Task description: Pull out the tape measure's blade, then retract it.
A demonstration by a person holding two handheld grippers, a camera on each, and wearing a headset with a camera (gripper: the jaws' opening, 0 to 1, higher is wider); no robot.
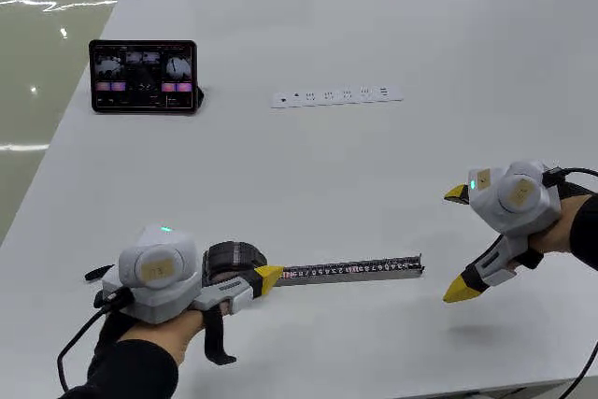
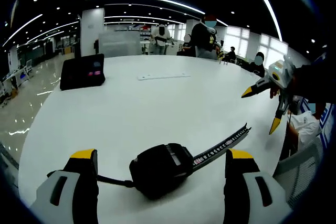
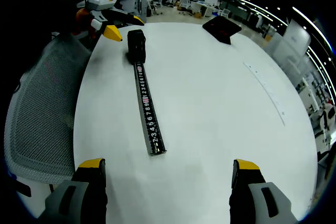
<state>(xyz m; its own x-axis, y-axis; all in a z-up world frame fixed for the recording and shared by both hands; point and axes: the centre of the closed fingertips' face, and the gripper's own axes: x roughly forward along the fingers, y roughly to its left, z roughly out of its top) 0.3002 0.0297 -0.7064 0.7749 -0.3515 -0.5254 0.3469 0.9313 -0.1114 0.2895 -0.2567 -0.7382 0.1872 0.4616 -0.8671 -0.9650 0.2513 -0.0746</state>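
A black tape measure (image 1: 234,257) lies on the white table (image 1: 374,165), its blade (image 1: 353,270) pulled out to the right and lying flat. My left gripper (image 1: 250,265) is open, its jaws standing on either side of the case without touching it. In the left gripper view the case (image 2: 160,169) sits between the yellow-tipped fingers (image 2: 84,156). My right gripper (image 1: 459,241) hovers open just right of the blade's end hook. In the right gripper view the blade (image 3: 148,114) runs from the case (image 3: 136,43) to a point short of the open right gripper (image 3: 168,163).
A dark tablet (image 1: 143,75) stands at the back left and a white power strip (image 1: 336,96) lies mid-table. A strap trails from the case toward the near table edge. A grey mesh chair (image 3: 42,119) is beside the table. People stand beyond the far side.
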